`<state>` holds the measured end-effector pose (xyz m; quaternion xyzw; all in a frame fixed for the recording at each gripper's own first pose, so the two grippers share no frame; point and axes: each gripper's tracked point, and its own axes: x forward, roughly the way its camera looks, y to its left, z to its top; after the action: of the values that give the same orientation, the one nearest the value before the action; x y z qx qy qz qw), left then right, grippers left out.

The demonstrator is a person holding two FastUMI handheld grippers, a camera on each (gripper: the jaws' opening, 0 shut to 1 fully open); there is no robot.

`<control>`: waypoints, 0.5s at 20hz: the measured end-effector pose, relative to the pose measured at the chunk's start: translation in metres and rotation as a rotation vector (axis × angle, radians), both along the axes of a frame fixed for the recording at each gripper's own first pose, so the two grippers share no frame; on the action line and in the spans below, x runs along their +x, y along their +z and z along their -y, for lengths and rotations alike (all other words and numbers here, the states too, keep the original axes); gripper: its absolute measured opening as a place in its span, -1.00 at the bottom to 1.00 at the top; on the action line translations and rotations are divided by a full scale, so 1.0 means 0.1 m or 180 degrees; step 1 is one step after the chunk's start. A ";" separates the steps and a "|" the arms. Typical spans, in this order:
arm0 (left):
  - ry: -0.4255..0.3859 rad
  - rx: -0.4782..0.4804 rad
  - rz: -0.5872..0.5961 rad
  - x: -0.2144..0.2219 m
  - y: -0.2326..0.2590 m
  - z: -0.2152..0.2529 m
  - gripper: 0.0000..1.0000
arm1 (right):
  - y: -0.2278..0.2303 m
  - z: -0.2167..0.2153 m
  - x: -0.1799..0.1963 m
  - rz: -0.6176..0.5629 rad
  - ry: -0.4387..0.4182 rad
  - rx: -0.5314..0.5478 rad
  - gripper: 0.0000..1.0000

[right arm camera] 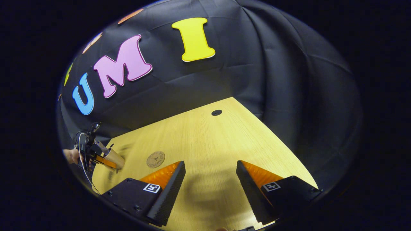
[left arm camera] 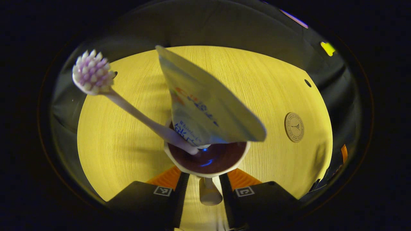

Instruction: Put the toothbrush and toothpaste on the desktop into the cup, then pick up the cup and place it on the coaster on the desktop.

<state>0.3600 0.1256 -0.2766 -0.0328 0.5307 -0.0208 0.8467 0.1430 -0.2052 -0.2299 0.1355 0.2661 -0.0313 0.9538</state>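
A cup [left arm camera: 224, 160] with a white rim and dark inside sits between my left gripper's [left arm camera: 202, 189] fingers, which are shut on it near its handle [left arm camera: 210, 194]. A toothbrush [left arm camera: 128, 107] with purple-white bristles and a toothpaste tube [left arm camera: 205, 102] stand in the cup, leaning outward. The round brown coaster [left arm camera: 294, 127] lies on the wooden desktop [left arm camera: 122, 144] to the right. In the right gripper view the cup [right arm camera: 114, 158] shows tilted above the desktop at far left, with the coaster [right arm camera: 155, 159] beside it. My right gripper [right arm camera: 210, 179] is open over bare wood.
A cable hole [right arm camera: 216, 112] sits near the desktop's far corner, and a cable hole [left arm camera: 307, 83] shows in the left gripper view too. A hand [right arm camera: 71, 156] holds the left gripper. Black cloth walls close in the desk's far edges.
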 end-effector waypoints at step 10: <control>-0.0008 -0.0015 0.0033 0.00 -0.02 0.05 -0.41 | -0.02 0.03 -0.05 -0.0039 -0.0009 -0.0006 0.96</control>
<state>0.3598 0.1203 -0.2784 -0.0341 0.5264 -0.0232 0.8493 0.1377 -0.2079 -0.2322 0.1348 0.2717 -0.0338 0.9523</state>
